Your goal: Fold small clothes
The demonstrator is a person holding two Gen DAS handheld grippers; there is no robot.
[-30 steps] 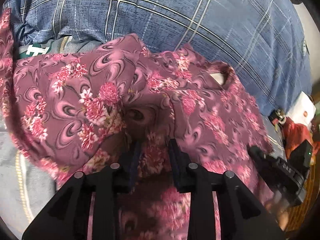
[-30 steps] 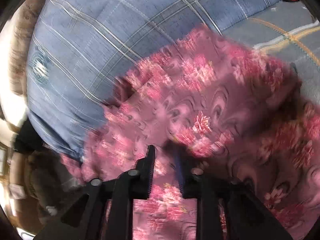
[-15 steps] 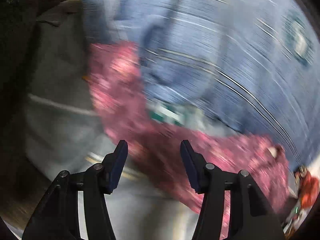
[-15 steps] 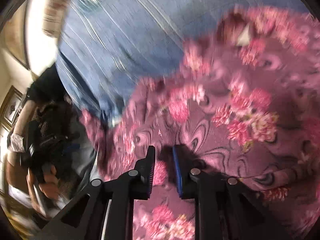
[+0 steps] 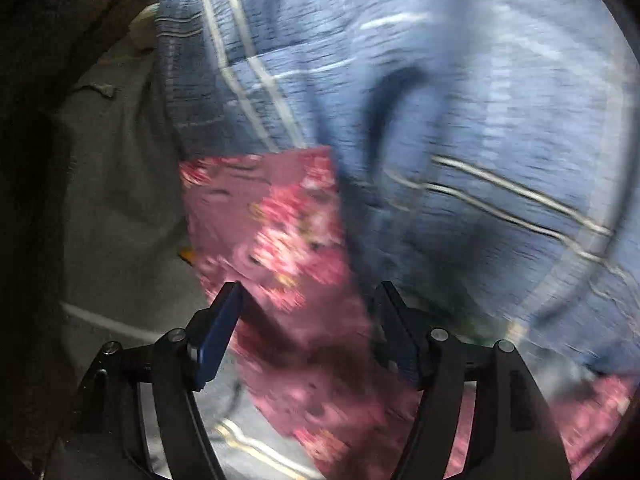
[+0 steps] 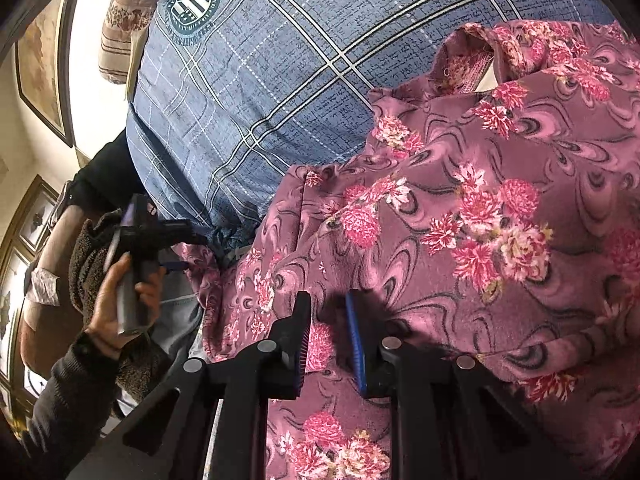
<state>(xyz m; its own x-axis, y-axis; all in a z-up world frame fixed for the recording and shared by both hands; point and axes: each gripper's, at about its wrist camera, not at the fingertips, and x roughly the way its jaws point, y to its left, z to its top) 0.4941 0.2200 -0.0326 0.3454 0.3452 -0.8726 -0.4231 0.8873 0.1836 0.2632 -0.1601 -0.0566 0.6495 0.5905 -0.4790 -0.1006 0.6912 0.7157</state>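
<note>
Garment (image 6: 460, 240): lay spread on the blue quilt (image 6: 260, 92).
Left gripper (image 5: 308, 316): jaws just opening, apart over a sleeve (image 5: 272, 216), gripping nothing.
Right gripper (image 6: 328, 336): clamped on a fold.
Next: probably seize that sleeve.

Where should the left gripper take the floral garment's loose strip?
Probably the squared free end of the floral garment, at its far hem. Come from the grey sheet side: that edge lies exposed and flat, while the other edge butts against the blue plaid quilt. The left gripper, whose jaws have just been opening, hangs over the strip with nothing pinched.
</note>
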